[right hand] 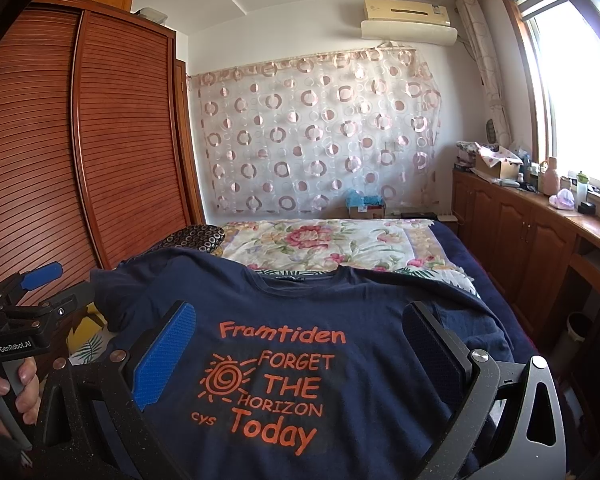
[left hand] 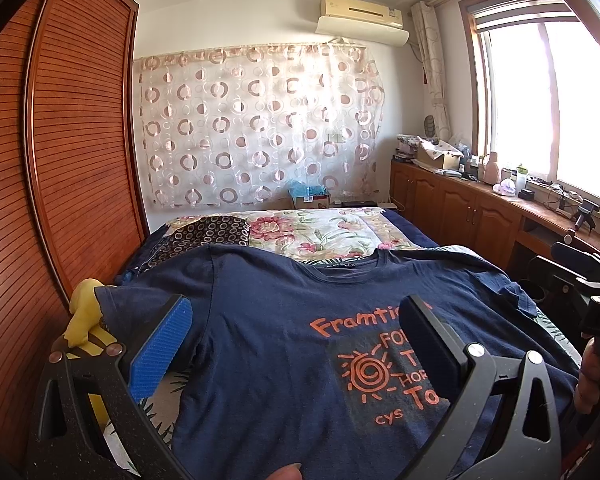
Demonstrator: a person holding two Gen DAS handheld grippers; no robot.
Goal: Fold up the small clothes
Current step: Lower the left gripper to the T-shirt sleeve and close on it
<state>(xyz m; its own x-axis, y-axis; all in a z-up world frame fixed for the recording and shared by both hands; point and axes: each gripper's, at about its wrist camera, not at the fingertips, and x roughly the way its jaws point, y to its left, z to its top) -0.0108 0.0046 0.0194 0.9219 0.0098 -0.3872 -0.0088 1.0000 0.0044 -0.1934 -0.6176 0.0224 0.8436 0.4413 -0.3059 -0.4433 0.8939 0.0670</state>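
Note:
A navy T-shirt (left hand: 268, 344) with orange print lies spread face up on the bed, collar toward the far wall; it also shows in the right wrist view (right hand: 300, 360). My left gripper (left hand: 296, 316) is open and empty, hovering above the shirt's left chest and left sleeve. My right gripper (right hand: 300, 320) is open and empty, hovering above the print. The left gripper's blue pad (right hand: 44, 274) shows at the left edge of the right wrist view. The right gripper's body (left hand: 588, 300) shows at the right edge of the left wrist view.
A floral quilt (left hand: 320, 232) and a dark patterned pillow (left hand: 208, 232) lie beyond the shirt. A slatted wooden wardrobe (left hand: 60, 160) stands at the left. Low wooden cabinets (left hand: 460, 208) with clutter run under the window at the right. A yellow item (left hand: 84, 312) lies by the left sleeve.

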